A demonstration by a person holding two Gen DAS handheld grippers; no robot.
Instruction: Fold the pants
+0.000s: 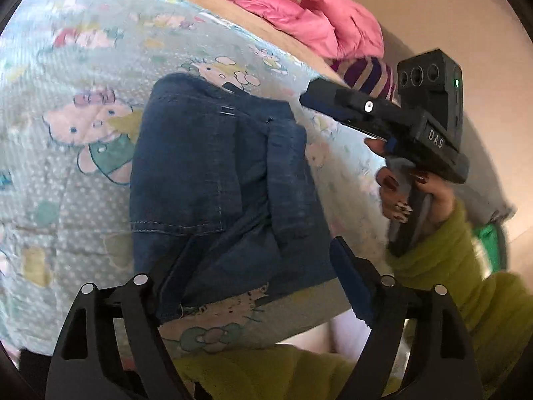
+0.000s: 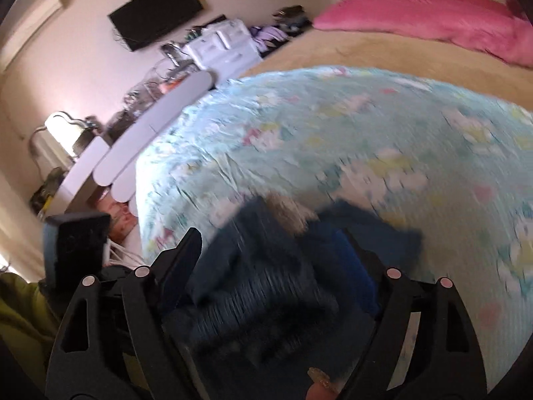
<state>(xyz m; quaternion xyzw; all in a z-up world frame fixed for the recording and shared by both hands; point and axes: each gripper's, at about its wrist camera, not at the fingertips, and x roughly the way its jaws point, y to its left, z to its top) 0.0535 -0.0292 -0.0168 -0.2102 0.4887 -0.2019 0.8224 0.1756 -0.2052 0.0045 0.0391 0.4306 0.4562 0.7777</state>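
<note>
A: How far along is the fold?

B: Nearly finished, I'd judge. The pants (image 1: 216, 180) lie in a compact, layered denim bundle on the cartoon-print bedspread (image 1: 66, 173), near the bed's front edge. Perhaps only a last tidy or smoothing is left.

A: And the left gripper (image 1: 253, 286)?

B: Its jaws stand wide, straddling the bundle's near end at six o'clock in its own view, but not pinching it.

A: The right gripper (image 1: 313, 100)?

B: At two o'clock from the bundle, held off the cloth in a hand (image 1: 416, 193). Its own blurred view shows the jaws wide with denim below them, gripping nothing as far as I can tell.
</note>
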